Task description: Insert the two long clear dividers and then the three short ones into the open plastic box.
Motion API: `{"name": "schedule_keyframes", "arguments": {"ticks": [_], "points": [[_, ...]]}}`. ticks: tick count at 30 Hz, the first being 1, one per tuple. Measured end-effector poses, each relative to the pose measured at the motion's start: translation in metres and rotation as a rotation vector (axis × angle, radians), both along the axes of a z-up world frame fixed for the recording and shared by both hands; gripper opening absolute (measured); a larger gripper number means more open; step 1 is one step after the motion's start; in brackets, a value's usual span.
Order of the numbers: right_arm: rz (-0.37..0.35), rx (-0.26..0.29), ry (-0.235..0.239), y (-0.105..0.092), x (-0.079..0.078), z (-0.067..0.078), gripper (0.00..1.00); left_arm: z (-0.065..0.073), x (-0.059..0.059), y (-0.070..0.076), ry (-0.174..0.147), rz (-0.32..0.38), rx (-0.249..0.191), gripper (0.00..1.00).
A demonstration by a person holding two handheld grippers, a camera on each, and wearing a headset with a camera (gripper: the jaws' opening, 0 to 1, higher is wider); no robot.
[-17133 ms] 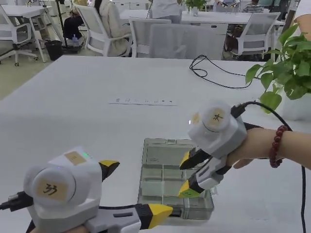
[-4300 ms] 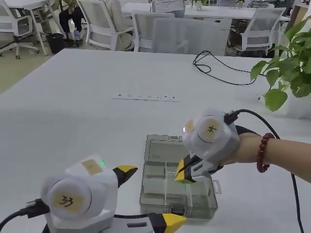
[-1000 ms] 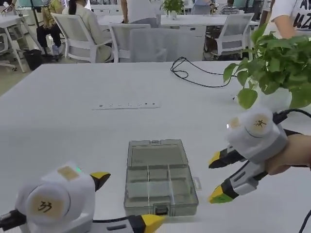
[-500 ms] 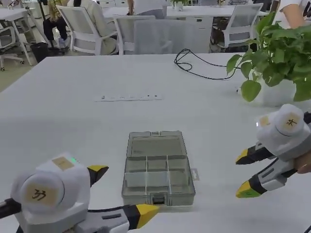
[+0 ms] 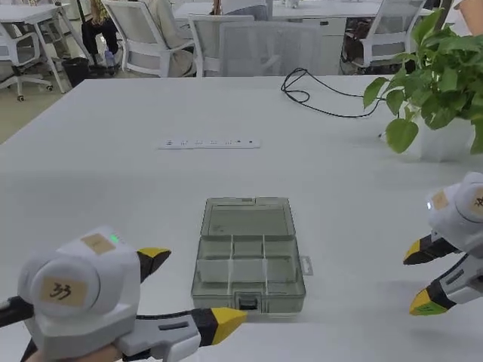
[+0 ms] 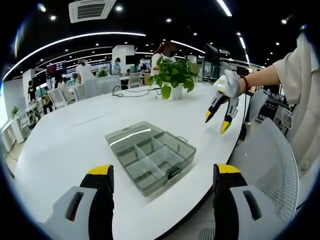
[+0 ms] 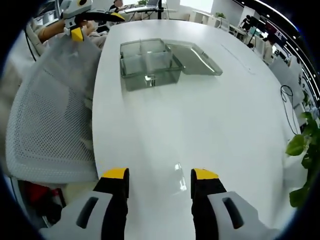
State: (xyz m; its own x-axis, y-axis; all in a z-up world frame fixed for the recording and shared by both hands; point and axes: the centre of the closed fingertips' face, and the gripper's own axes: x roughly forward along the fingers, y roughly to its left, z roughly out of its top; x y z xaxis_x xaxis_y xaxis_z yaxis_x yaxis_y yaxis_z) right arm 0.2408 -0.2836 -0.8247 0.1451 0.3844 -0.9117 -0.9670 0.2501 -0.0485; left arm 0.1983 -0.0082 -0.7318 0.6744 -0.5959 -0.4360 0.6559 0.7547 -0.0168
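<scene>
Head view — the open plastic box [image 5: 219, 290] sits on the bench [image 5: 113, 151], lid [image 5: 247, 220] laid flat behind it, clear dividers [image 5: 247, 260] already crossing it into a grid. Left tongs [image 5: 198, 286] hang near its front-left corner, jaws spread, nothing held. Right tongs [image 5: 415, 283] are well off to the side — spread and empty too. Looks like check time: keep both clear, eye each divider for a proud edge, and press any straight down, never sideways.

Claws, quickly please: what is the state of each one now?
Left claw: open, holding nothing.
Right claw: open, holding nothing.
</scene>
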Motion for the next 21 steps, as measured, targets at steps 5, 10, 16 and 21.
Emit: {"name": "schedule_keyframes", "arguments": {"ticks": [5, 10, 16, 21], "points": [[0.033, -0.047, 0.016, -0.011, 0.0, -0.009, 0.48, 0.0, 0.0, -0.001, 0.002, 0.004, 0.001, 0.81], [0.034, -0.071, 0.027, -0.019, 0.003, -0.015, 0.46, -0.001, 0.0, -0.001, 0.005, 0.006, 0.005, 0.8], [0.064, -0.104, 0.041, -0.027, 0.003, -0.021, 0.43, -0.002, 0.001, -0.001, 0.01, 0.015, 0.005, 0.78], [0.09, -0.121, 0.046, -0.031, 0.003, -0.026, 0.4, -0.003, 0.003, 0.0, 0.012, 0.023, 0.002, 0.78]]}}
